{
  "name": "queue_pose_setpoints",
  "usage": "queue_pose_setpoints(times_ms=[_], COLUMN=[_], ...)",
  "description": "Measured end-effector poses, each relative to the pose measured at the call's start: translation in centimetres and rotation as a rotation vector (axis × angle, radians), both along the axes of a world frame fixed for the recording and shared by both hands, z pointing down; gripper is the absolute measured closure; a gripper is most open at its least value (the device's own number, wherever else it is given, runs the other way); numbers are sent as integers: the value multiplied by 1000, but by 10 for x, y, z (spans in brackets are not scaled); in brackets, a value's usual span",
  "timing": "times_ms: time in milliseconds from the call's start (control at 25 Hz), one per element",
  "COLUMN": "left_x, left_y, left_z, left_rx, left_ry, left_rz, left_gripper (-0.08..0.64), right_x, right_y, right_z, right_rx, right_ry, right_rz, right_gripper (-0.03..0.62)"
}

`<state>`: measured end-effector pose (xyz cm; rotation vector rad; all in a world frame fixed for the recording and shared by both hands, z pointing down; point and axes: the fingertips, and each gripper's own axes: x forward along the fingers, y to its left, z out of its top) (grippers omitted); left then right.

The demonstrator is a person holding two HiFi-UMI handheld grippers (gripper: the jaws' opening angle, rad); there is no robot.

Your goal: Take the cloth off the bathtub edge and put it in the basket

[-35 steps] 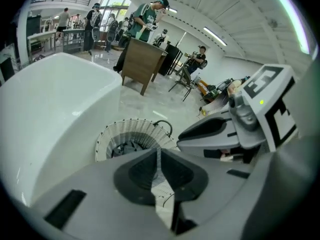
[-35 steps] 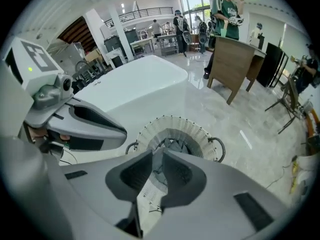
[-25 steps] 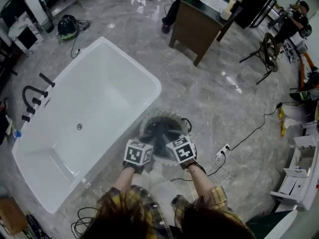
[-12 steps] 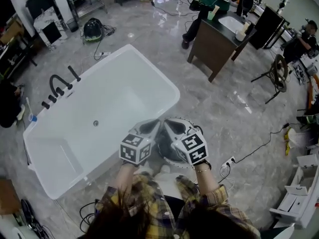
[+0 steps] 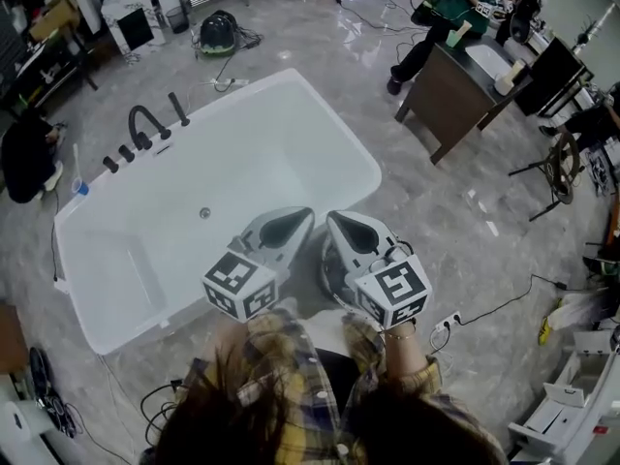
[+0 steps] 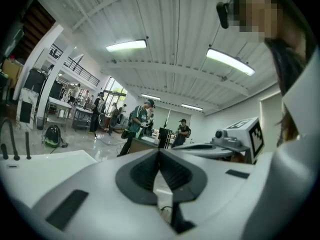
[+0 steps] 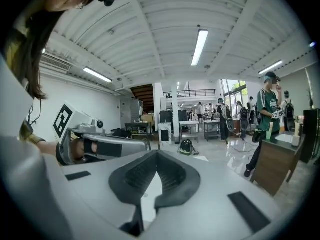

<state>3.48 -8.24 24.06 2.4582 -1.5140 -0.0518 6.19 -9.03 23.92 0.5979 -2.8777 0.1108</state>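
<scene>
The room was brightly lit by long ceiling lights [image 6: 126,45]. White glints were seen on the shiny floor [image 5: 480,201], and the white bathtub [image 5: 262,153] was shown very bright. Only soft shadows were cast. Both gripper views were bent round and darkened at the edges.

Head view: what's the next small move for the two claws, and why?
Probably swing the left claw and right claw aside to check the basket: both are shut on nothing, the bathtub rim shows no cloth, and they hide most of the basket.
</scene>
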Motion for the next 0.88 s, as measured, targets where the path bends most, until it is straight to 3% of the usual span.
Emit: queue_pose_setpoints(times_ms=[160, 400, 880], left_x=[-17, -33, -33], left_y=[14, 21, 15], left_z=[-22, -40, -32], left_rx=[63, 103, 90], left_ry=[8, -17, 9], left_rz=[5, 31, 60], left_gripper=[541, 541, 541], right_x=[-16, -38, -30], right_y=[7, 19, 9], right_z=[-22, -36, -30], right_rx=[26, 65, 29], right_ry=[-63, -30, -34], right_rz=[32, 28, 85], right_gripper=[577, 577, 577])
